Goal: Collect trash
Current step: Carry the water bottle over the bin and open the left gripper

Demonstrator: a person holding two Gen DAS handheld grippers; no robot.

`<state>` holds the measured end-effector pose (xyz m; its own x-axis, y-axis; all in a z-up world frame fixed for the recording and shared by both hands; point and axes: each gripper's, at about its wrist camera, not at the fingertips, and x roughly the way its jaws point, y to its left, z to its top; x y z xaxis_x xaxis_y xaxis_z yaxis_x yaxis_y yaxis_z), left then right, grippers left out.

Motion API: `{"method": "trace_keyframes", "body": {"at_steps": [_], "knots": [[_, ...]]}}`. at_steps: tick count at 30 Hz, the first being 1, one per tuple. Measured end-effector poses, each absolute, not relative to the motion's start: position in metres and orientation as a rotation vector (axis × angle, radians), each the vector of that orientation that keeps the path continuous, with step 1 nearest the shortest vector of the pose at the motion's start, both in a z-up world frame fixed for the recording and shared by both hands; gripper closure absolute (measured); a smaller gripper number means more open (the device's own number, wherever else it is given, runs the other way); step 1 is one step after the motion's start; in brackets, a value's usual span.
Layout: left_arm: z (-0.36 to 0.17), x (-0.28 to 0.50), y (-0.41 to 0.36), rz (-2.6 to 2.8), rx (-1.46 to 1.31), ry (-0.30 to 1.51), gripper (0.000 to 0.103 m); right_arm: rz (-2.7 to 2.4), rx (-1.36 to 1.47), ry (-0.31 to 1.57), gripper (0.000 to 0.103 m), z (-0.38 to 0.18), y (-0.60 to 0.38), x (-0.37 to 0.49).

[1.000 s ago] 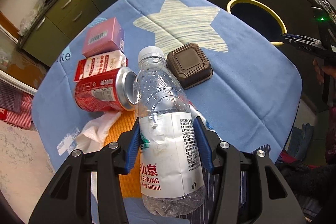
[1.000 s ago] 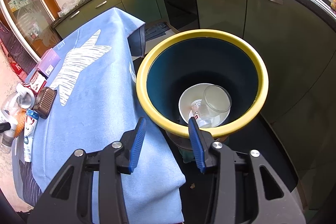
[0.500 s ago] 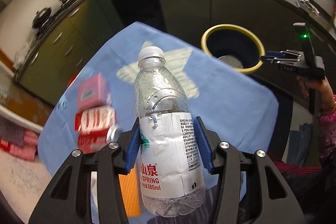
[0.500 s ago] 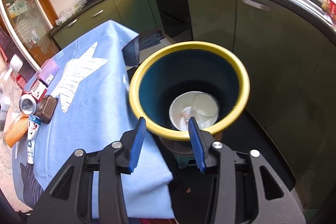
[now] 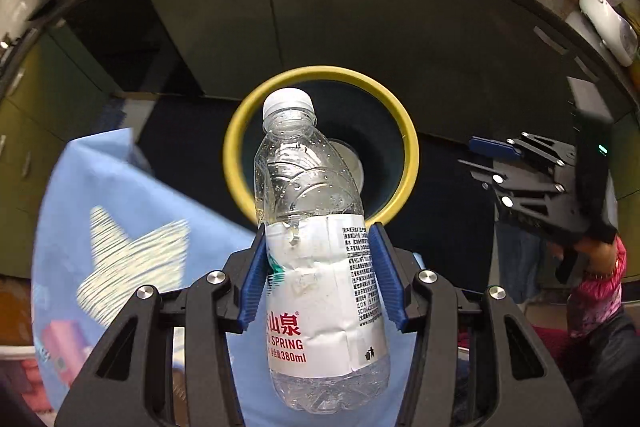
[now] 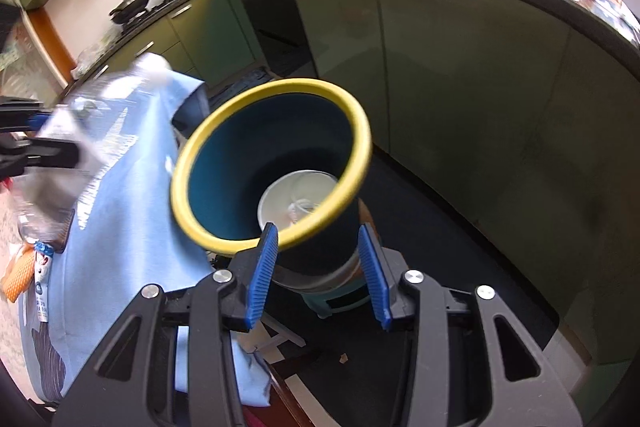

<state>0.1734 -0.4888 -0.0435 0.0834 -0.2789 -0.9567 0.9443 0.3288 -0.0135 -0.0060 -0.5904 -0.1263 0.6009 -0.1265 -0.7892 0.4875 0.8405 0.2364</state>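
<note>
My left gripper [image 5: 318, 235] is shut on a clear plastic water bottle [image 5: 320, 267] with a white label and white cap, its blue pads pressing the label on both sides. The bottle's neck lines up in front of the mouth of a dark blue bin with a yellow rim [image 5: 236, 163]. My right gripper [image 6: 317, 229] stands open and empty beside the bin [image 6: 180, 187], just over its near rim. A white bowl [image 6: 280, 205] lies in the bin's bottom. In the right wrist view the bottle [image 6: 60, 147] shows blurred at the left edge.
A table with a blue star-patterned cloth [image 5: 120, 207] stands left of the bin, carrying a pink box [image 5: 64, 347], a tube [image 6: 42, 275] and an orange item [image 6: 20, 275]. Green kitchen cabinets [image 6: 440, 67] curve behind. The bin rests on a teal stool [image 6: 340, 299]. A pink sleeve [image 5: 596, 287] is at right.
My left gripper has swung the bottle from over the table's trash across to the bin. The right gripper has drifted back a little from the bin, still open.
</note>
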Motion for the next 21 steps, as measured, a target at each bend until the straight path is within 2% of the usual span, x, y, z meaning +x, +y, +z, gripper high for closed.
{"method": "trace_keyframes", "body": {"at_steps": [6,7,8,10,14,21], "knots": [[-0.093,0.196,-0.549,-1.014,0.805,1.132,0.052,-0.39,0.49,0.86,0.063,-0.132,-0.604,-0.016],[-0.099,0.201,-0.556,-1.0,0.799,1.125,0.04,-0.39,0.492,0.861,0.063,-0.133,-0.605,-0.017],[-0.103,0.205,-0.56,-0.994,0.801,1.123,0.024,-0.388,0.496,0.86,0.063,-0.134,-0.606,-0.018],[-0.103,0.208,-0.56,-0.983,0.789,1.097,0.018,-0.387,0.499,0.857,0.063,-0.134,-0.607,-0.018],[-0.083,0.203,-0.54,-1.006,0.728,1.08,0.017,-0.373,0.499,0.853,0.063,-0.134,-0.604,-0.016],[-0.001,0.178,-0.421,-0.981,0.501,0.881,0.006,-0.322,0.472,0.863,0.063,-0.132,-0.586,-0.003]]}}
